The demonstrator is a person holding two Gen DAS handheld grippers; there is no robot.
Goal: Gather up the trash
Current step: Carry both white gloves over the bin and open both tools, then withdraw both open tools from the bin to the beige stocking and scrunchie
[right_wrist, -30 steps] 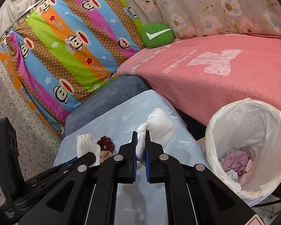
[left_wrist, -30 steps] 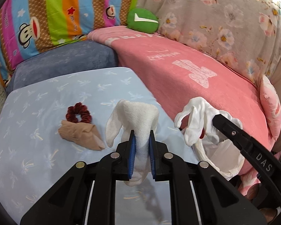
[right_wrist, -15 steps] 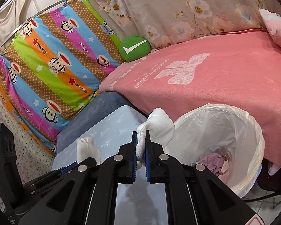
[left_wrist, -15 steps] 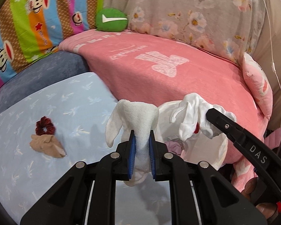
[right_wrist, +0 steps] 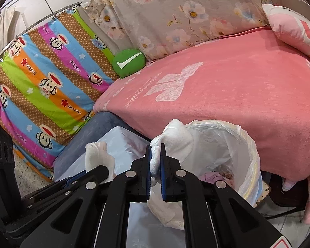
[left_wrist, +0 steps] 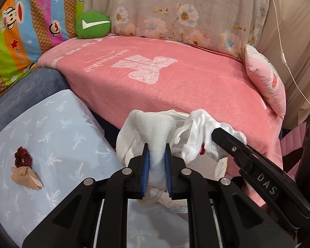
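Pinching a white sock [left_wrist: 156, 161] between its blue pads, the left gripper [left_wrist: 156, 165] is nearly closed, its jaws clamped on the cloth; the toe flops over the fingertips and the rest hangs below. At about two o'clock from it, the right gripper [right_wrist: 155, 165] is likewise clamped tight on a second white sock [right_wrist: 175, 138], which bulges above its fingertips at twelve o'clock. Both socks hang at the near rim of a trash bin lined with a white plastic bag [right_wrist: 246, 157], which sits at about three o'clock from the right gripper; a pinkish-purple crumpled cloth [right_wrist: 210, 175] lies in its bottom. In the left wrist view, at nine o'clock, a light blue sheet with a palm pattern [left_wrist: 57, 128] carries a dark red scrunchie [left_wrist: 22, 159] touching a tan crumpled piece [left_wrist: 24, 176]. Beyond the bin, at twelve o'clock, spreads a pink blanket [left_wrist: 175, 82], with a green check-mark cushion [left_wrist: 93, 24] at eleven o'clock and a pink pillow [left_wrist: 264, 82] at two o'clock
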